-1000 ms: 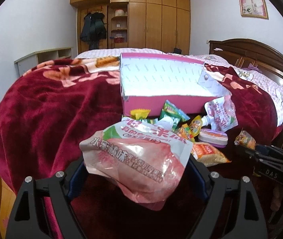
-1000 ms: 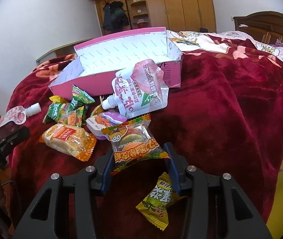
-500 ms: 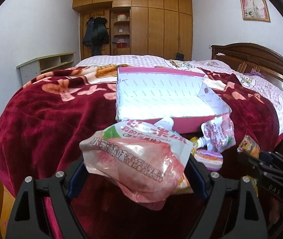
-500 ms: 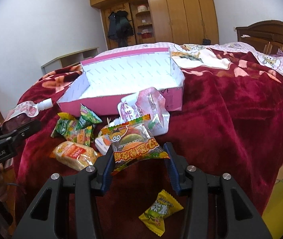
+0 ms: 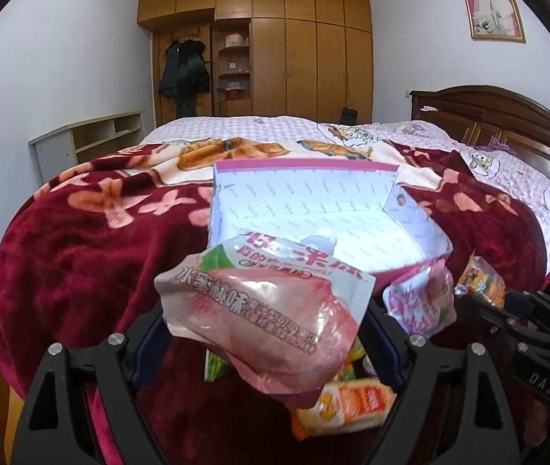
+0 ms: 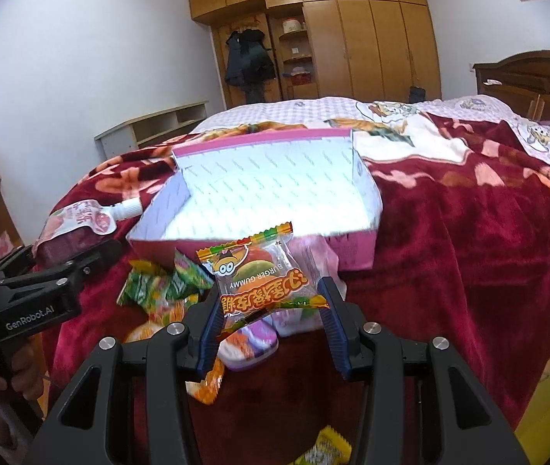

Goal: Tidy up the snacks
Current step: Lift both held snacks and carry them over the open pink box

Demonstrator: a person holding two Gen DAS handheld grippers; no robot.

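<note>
Pink cardboard box with white lining is seen empty on the red blanket. Left gripper is clamped on a pink peach jelly pouch; right gripper on a burger gummy packet, both held short of the box. Remaining wrapped snacks are left loose in front.

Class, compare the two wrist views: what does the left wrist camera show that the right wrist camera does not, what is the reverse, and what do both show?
Left only: the framed photo on the wall.

Right only: a purple tub and a yellow candy on the blanket.

Both: the pink box, the left gripper holding the peach pouch, and the right gripper holding the burger gummy pack.
</note>
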